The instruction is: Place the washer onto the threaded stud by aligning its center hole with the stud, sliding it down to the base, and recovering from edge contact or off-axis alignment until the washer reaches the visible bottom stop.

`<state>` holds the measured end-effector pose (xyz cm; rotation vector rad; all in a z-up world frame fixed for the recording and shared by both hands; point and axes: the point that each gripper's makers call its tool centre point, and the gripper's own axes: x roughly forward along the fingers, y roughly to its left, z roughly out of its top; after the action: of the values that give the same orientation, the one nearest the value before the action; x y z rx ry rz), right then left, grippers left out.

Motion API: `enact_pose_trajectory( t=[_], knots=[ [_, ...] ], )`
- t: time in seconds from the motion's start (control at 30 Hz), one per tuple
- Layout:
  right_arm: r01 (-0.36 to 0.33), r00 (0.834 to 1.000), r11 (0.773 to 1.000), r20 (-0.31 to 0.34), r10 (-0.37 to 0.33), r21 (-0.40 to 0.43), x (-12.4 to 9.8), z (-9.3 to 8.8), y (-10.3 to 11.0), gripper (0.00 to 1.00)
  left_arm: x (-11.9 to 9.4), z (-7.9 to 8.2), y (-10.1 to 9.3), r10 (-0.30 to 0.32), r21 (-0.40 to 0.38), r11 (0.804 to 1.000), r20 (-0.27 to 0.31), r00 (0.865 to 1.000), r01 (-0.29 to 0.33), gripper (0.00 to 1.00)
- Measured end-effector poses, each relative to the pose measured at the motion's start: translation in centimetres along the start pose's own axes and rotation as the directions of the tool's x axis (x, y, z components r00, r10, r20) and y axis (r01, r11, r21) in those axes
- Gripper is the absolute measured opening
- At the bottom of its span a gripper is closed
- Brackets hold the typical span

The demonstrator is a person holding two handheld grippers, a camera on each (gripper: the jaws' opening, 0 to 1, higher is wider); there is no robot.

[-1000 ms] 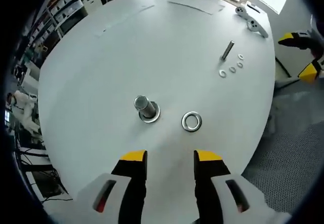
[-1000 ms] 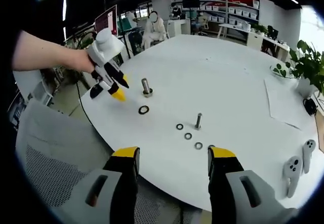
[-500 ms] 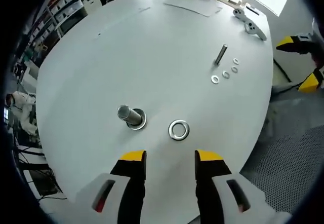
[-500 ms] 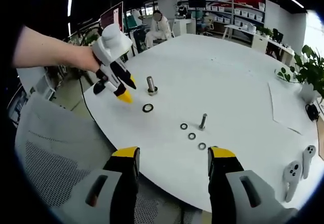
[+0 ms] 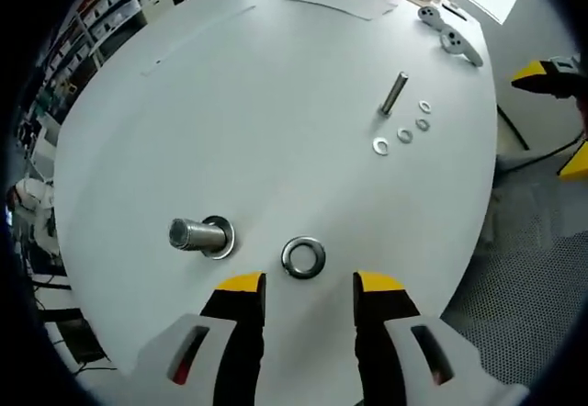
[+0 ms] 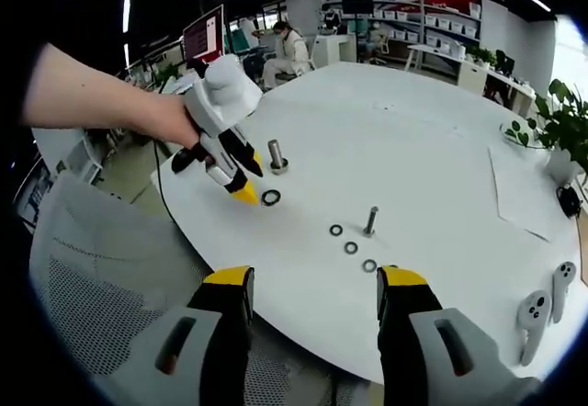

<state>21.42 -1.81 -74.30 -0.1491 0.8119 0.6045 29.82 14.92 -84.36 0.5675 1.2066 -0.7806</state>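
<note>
Pickup stage, it seems: washer (image 5: 303, 257) is lying flat on the worktop (image 5: 276, 84) just beside the threaded stud (image 5: 197, 235), left gripper (image 5: 303, 287) jaws spread empty around it, so closing on it is probably called for next.

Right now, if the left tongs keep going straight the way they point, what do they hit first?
Most likely the washer: it lies flat on the table just ahead of the open left tongs, between their tips. The stud stands off to one side of that line. Depth is hard to judge.
</note>
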Motion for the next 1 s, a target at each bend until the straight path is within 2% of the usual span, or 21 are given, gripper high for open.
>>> enact_pose_trajectory(
  t=[0.1,0.33,0.43,0.57,0.63,0.8,0.87,0.9,1.0],
  knots=[
    [0.0,1.0,1.0,-0.005,0.0,0.001,0.0,-0.1,0.0,0.56,0.6,0.2,-0.2,-0.01,-0.004,1.0,-0.017,1.0,0.01,0.36],
    [0.001,1.0,1.0,-0.002,-0.001,0.006,0.0,-0.1,-0.1,0.56,1.4,0.1,-0.2,-0.009,0.053,0.999,-0.068,0.998,0.013,0.34],
    [0.0,1.0,1.0,0.0,0.0,0.008,0.0,0.0,-0.1,0.56,1.9,-0.2,-0.1,-0.017,0.047,0.999,-0.091,0.996,0.021,0.34],
    [0.001,1.0,1.0,-0.001,-0.001,-0.001,0.0,0.0,0.0,0.56,2.3,-0.3,-0.3,-0.015,0.051,0.999,-0.108,0.994,0.02,0.32],
    [0.001,1.0,1.0,-0.002,-0.001,0.001,0.0,-0.1,0.0,0.56,2.4,0.0,0.1,0.01,0.084,0.996,-0.112,0.994,0.0,0.29],
    [-0.002,1.0,1.0,0.0,0.002,-0.003,0.0,0.0,0.1,0.56,2.4,-0.1,0.1,0.011,0.08,0.997,-0.122,0.993,-0.001,0.29],
    [-0.003,1.0,1.0,0.003,0.003,-0.01,0.0,0.1,0.2,0.56,2.3,0.0,-0.2,0.007,0.124,0.992,-0.122,0.992,0.009,0.26],
    [-0.003,1.0,1.0,0.0,0.003,-0.011,0.0,0.1,0.2,0.56,2.4,0.0,-0.2,0.009,0.121,0.993,-0.129,0.992,0.007,0.21],
    [-0.001,1.0,1.0,0.003,0.001,-0.009,-0.1,0.1,0.1,0.56,2.6,0.1,-0.2,0.013,0.125,0.992,-0.154,0.988,0.006,0.2]
  ],
)
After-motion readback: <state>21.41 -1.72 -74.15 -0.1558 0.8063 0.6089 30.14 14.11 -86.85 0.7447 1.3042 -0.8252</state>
